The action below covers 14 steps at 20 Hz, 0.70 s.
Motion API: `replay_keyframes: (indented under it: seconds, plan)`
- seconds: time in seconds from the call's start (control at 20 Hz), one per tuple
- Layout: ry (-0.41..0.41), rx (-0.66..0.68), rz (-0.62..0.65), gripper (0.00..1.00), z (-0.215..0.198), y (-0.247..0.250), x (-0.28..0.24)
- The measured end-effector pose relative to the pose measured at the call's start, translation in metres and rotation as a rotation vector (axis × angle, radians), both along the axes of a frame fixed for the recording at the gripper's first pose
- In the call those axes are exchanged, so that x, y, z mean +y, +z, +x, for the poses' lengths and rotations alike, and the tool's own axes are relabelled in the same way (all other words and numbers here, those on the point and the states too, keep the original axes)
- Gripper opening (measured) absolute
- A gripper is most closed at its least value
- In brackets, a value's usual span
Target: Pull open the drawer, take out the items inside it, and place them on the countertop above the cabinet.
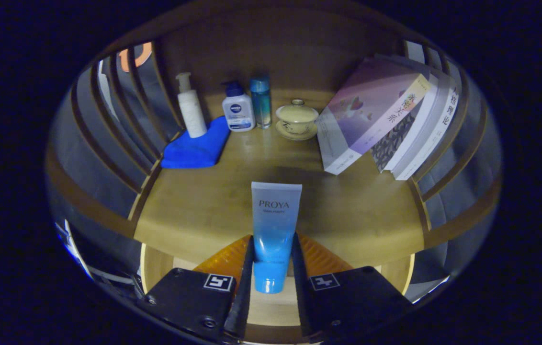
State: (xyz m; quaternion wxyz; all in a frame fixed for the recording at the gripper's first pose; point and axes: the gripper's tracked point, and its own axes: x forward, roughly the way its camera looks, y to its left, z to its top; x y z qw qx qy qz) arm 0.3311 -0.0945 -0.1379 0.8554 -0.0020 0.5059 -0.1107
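**Gripper clamped on a tube at the countertop's front edge**

Gripper (273, 254) fingers are seen pressed against both sides of a blue-and-white cosmetic tube (275, 225), which is held upright between them, its flat crimped end uppermost and its cap end lowest. The tube's upper part is seen against the wooden countertop (194, 211), while its lower end is seen in front of the countertop's front edge. Whether the tube touches any surface cannot be told.

Below the countertop's edge, a pale wooden compartment (271, 306) is seen between and beneath the fingers; what it holds cannot be made out, as most of it is hidden by the gripper body.

Beyond the fingers, along the back of the countertop, a row of containers is arranged. A tall white pump bottle (191, 108) is stood on a folded blue cloth (197, 146) near the slatted left side. Just beside it a shorter white bottle with a dark blue pump (238, 109) is placed, touching or nearly touching the cloth's edge. A slim clear blue bottle (261, 100) is stood close behind that one. Next along, a pale lidded cup (297, 116) is set on its saucer (296, 132); its contents are hidden by the lid.

Further along, several books (386, 120) are leaned together against the slatted right side (448, 177).
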Motion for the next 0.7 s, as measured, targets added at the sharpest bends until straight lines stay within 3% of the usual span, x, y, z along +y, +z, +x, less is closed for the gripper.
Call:
replay_keyframes:
  seconds: [0.3,0.5,0.7]
  plan:
    - [-0.045,-0.009,-0.012,0.45,0.016,-0.023,-0.008]
    - [-0.025,-0.011,-0.011,0.45,0.019,-0.035,-0.004]
    - [0.001,-0.058,-0.004,0.54,0.013,-0.028,0.003]
